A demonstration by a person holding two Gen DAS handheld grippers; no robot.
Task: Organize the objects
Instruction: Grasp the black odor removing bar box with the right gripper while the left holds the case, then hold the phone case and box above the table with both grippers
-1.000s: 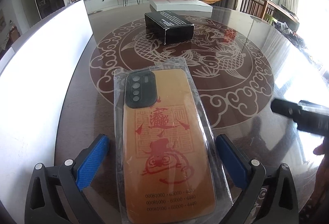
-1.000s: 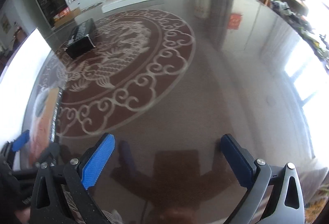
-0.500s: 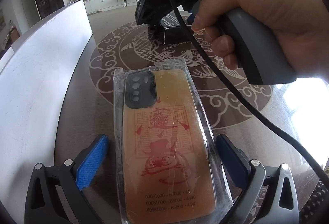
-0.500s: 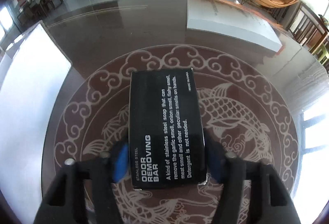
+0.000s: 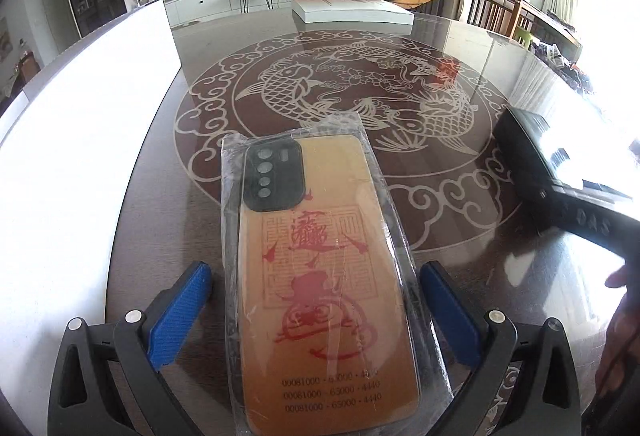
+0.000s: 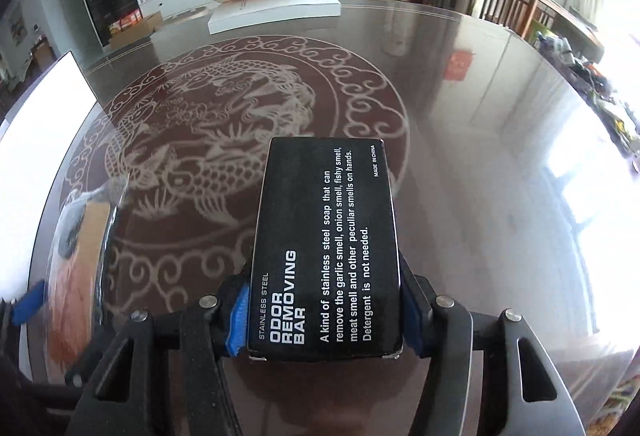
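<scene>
Left wrist view: the left tool (image 5: pixel 316 310) stands with its jaws spread wide. A phone case (image 5: pixel 320 276), orange with red printing and sealed in a clear plastic sleeve, lies flat on the surface (image 5: pixel 460 76) between the two blue pads (image 5: pixel 180 312). Neither pad touches the sleeve; a gap shows on each side. The case's black camera block points toward the far side. The surface is dark and glossy, with a pale fish-and-cloud inlay at its centre. A flat white box (image 5: pixel 352 12) rests at the far edge. A large white panel (image 5: pixel 80 156) fills the left side. At the right edge, the black body of the right tool (image 5: pixel 560 176) enters the frame, with part of a hand (image 5: pixel 624 316) behind it.

Right wrist view: the right tool (image 6: pixel 324 316) is clamped on a black box (image 6: pixel 326 252) lettered "ODOR REMOVING BAR". Both blue pads press against the long sides of the box at its near end. Whether the box rests on the surface or is lifted cannot be told. The sleeved phone case (image 6: pixel 80 256) appears at the left, beside a blue pad of the left tool (image 6: pixel 28 302).
</scene>
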